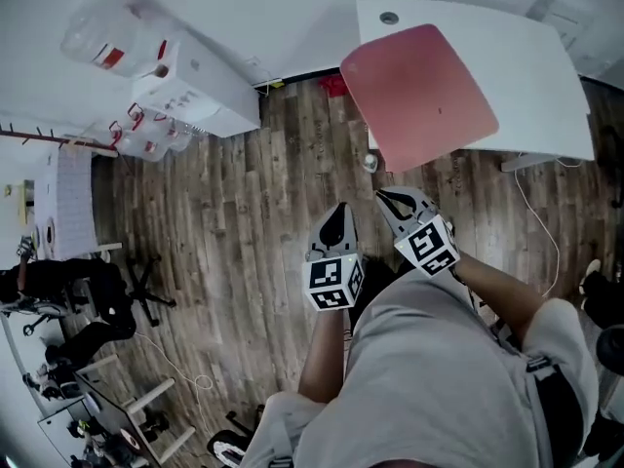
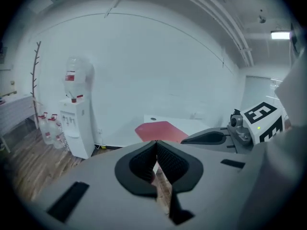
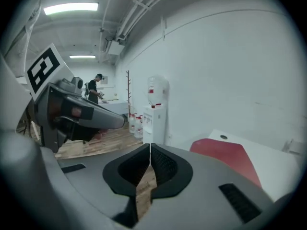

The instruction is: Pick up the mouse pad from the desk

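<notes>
A red mouse pad [image 1: 417,94] lies on the white desk [image 1: 526,76], its near corner hanging past the desk's front edge. The same mouse pad [image 2: 160,130] shows ahead in the left gripper view, and the mouse pad [image 3: 229,159] lies at the right in the right gripper view. My left gripper [image 1: 336,218] and my right gripper [image 1: 388,199] hang side by side over the wooden floor, short of the desk. Both are shut with nothing between the jaws. The right gripper is the closer one to the pad's near corner.
A white water dispenser [image 1: 190,86] with spare bottles [image 1: 146,135] stands against the wall at the left. A cable [image 1: 541,227] trails on the floor under the desk. A person sits on an office chair [image 1: 132,291] at the far left. A small round object [image 1: 370,162] lies below the desk's edge.
</notes>
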Tool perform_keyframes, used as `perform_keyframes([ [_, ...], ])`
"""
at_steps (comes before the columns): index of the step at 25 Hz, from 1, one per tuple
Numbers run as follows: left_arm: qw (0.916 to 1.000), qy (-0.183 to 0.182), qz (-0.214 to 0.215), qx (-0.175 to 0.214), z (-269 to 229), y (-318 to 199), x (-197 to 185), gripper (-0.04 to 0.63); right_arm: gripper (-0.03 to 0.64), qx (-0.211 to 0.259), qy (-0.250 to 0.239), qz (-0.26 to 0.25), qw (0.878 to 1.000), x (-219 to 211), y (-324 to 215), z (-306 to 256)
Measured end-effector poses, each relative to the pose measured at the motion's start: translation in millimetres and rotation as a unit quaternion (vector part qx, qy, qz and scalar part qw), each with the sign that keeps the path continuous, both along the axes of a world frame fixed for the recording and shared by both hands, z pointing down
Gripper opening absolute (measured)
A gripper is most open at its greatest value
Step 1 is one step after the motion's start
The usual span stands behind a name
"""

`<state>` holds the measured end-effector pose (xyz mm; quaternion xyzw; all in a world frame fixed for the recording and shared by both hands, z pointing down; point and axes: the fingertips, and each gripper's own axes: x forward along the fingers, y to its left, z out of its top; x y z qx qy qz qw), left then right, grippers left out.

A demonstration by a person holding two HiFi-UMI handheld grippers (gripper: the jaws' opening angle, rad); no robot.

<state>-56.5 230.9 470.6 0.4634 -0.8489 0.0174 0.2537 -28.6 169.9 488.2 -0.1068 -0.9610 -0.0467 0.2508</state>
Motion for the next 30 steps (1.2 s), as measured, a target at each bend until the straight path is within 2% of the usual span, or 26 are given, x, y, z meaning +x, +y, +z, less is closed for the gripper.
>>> perform_keyframes([
  [3,0.999,-0.009,0.044,0.003,-3,6,-28,0.012,0.041,-0.022,-0.017,0.057,0.998,-15,5,-9],
  [6,0.9965,-0.009,0.083,0.004,6,-2,-54,0.012,0.041,-0.052,-0.001,0.124,0.991,-14,0,3],
  [8,0.9945,-0.006,0.104,0.0,16,-16,-69,0.012,0.041,-0.024,0.014,0.146,0.989,-8,-5,13],
  [11,0.9887,-0.017,0.148,-0.017,30,-46,-80,0.012,0.041,0.064,0.033,0.153,0.986,-1,-20,29],
  [12,0.9865,-0.018,0.161,-0.021,35,-57,-82,0.012,0.041,0.067,0.038,0.16,0.984,-2,-27,36],
  [16,0.978,0.01,0.203,-0.047,61,-98,-93,0.012,0.041,0.008,0.065,0.223,0.973,-8,-70,65],
  [17,0.9748,0.022,0.215,-0.057,67,-106,-97,0.012,0.041,0.022,0.071,0.233,0.97,-9,-82,70],
  [20,0.9602,0.053,0.259,-0.088,84,-127,-107,0.012,0.041,0.138,0.09,0.231,0.959,-8,-110,84],
  [21,0.9551,0.053,0.273,-0.102,90,-135,-112,0.012,0.041,0.155,0.095,0.236,0.954,-7,-119,90],
  [23,0.9483,0.047,0.288,-0.124,104,-152,-122,0.012,0.041,0.13,0.098,0.268,0.949,-4,-136,100],
  [25,0.9483,0.056,0.281,-0.136,118,-166,-133,0.012,0.041,0.075,0.1,0.304,0.945,-1,-147,111],
  [28,0.9497,0.075,0.267,-0.146,131,-181,-147,0.012,0.041,0.022,0.107,0.336,0.936,3,-152,127],
  [30,0.9433,0.076,0.283,-0.155,137,-186,-148,0.012,0.041,-0.009,0.107,0.362,0.926,10,-149,133],
])
